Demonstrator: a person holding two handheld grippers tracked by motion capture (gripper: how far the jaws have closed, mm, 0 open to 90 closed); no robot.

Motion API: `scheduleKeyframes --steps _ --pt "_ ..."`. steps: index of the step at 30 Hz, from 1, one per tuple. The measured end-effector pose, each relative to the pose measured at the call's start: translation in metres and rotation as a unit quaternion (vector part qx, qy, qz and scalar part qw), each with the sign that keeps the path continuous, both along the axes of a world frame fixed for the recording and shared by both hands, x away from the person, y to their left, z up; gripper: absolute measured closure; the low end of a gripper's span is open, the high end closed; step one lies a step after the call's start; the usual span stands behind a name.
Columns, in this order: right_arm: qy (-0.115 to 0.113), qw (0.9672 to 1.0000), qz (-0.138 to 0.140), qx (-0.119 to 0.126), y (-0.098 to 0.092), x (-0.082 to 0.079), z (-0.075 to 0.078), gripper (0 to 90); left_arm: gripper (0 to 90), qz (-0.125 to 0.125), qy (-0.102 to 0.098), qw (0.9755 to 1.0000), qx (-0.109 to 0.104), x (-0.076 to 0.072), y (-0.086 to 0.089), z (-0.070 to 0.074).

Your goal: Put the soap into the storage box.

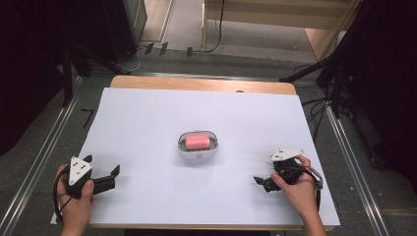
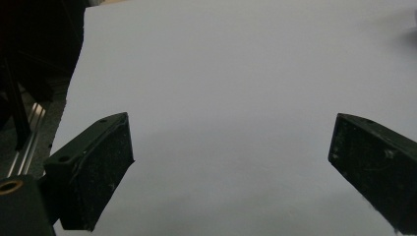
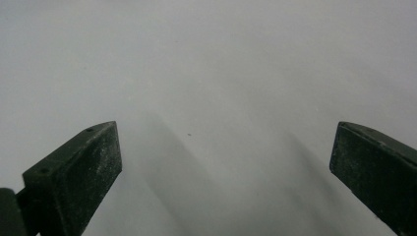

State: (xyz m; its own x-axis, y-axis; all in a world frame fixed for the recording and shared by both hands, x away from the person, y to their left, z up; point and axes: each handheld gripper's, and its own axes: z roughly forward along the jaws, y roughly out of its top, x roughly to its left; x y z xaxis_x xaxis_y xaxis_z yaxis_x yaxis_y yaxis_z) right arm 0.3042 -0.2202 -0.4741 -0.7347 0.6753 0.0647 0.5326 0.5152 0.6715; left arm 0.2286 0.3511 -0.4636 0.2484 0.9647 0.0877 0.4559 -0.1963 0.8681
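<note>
Your left gripper (image 1: 114,176) and right gripper (image 1: 259,181) rest near the worktop's (image 1: 147,123) near corners, jaws apart and empty. The pink soap (image 1: 197,141) lies in its white dish (image 1: 197,151) at centre, between them and farther off.

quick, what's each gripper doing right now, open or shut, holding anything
Left gripper: open, jaws wide apart, holding nothing, over the white table sheet.
Right gripper: open, jaws wide apart, holding nothing.

A matt white paper sheet (image 1: 147,118) covers the wooden table (image 1: 196,83). The pink soap (image 1: 197,141) looks smooth in its glossy white plastic dish (image 1: 198,152).
</note>
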Motion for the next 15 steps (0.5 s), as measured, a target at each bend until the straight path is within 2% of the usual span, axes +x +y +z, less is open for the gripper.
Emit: scheduleKeyframes --steps 4,15 --pt "-0.014 0.9997 -0.006 0.020 -0.011 -0.006 -0.003 0.0 3.7 0.000 0.000 1.0000 -0.001 0.000 0.000 0.000" --pt "-0.037 0.9971 -0.043 0.051 -0.036 -0.022 -0.011 0.0 3.7 0.001 0.000 1.0000 -0.001 0.000 0.000 0.000"
